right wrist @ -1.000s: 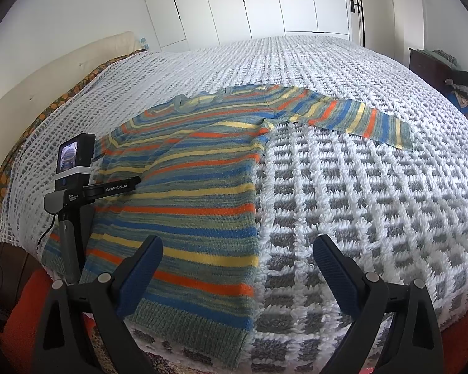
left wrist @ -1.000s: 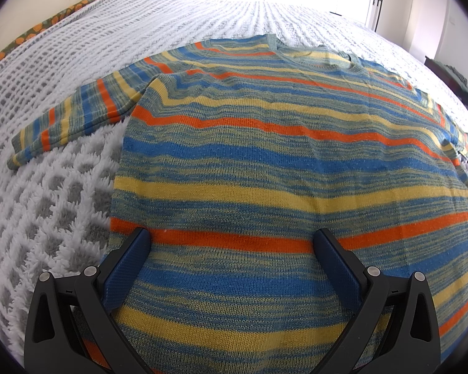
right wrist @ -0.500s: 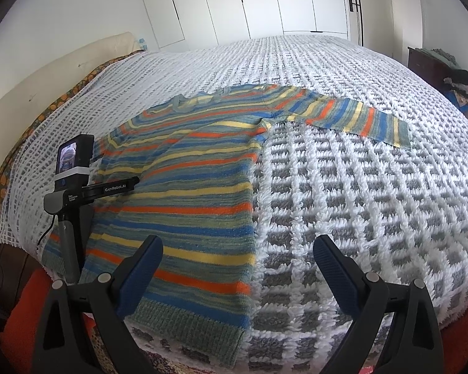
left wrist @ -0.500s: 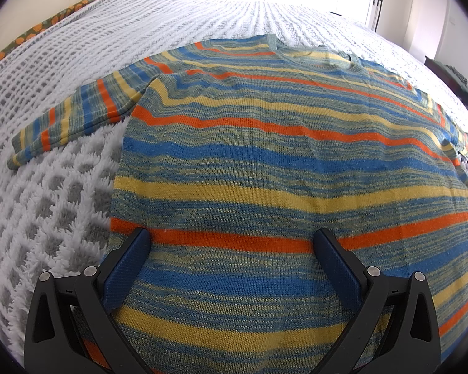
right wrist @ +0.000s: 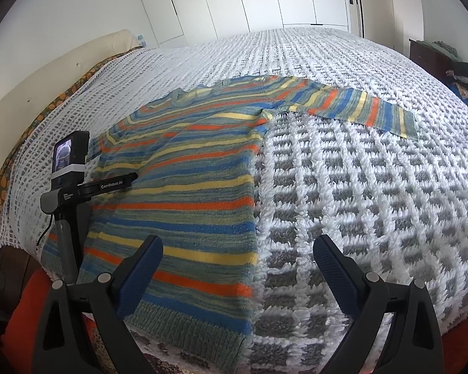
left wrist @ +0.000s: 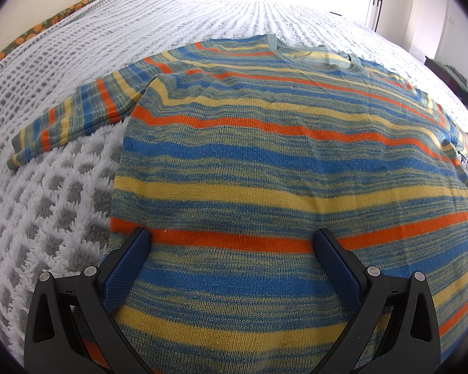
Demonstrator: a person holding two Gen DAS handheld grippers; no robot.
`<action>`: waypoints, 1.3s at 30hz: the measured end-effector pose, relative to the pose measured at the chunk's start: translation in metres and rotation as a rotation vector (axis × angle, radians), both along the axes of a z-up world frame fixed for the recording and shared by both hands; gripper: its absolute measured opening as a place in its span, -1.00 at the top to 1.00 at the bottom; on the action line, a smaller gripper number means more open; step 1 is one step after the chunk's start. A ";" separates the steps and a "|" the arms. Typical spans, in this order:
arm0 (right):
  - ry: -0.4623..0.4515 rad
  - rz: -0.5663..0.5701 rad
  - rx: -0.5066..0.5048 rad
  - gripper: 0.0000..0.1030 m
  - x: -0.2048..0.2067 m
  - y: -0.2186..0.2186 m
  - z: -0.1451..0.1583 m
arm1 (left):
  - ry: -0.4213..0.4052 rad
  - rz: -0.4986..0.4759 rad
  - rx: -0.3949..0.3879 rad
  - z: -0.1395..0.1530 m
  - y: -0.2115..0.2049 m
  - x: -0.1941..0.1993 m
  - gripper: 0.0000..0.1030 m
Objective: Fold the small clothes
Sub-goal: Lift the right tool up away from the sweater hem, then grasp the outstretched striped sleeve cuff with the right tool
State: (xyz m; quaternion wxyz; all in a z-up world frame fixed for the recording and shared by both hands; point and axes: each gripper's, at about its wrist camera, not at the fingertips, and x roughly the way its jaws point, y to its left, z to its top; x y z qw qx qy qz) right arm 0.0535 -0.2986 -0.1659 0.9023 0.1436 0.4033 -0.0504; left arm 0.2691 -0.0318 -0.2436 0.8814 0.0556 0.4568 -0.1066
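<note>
Sweater (right wrist: 184,187) flat on bedspread (right wrist: 374,187), right tool (right wrist: 237,258) spread over its side edge

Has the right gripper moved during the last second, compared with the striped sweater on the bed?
Yes, slightly. In the right wrist view the striped sweater has slid up and right, so the right gripper, jaws open, drifted left and back.

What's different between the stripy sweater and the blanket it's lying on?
The sweater is a smooth, fine knit in orange, blue, yellow and green stripes; the blanket is shaggy, with a white-and-grey grid. The sweater covers only part of the bed, sleeves spread wide; the blanket covers nearly all of it. Both lie flat, and neither is held by a gripper.
</note>
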 end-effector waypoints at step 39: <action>-0.094 -0.688 0.897 -0.29 0.055 -0.309 -0.068 | 0.108 -0.005 -0.011 0.014 0.002 0.014 -0.99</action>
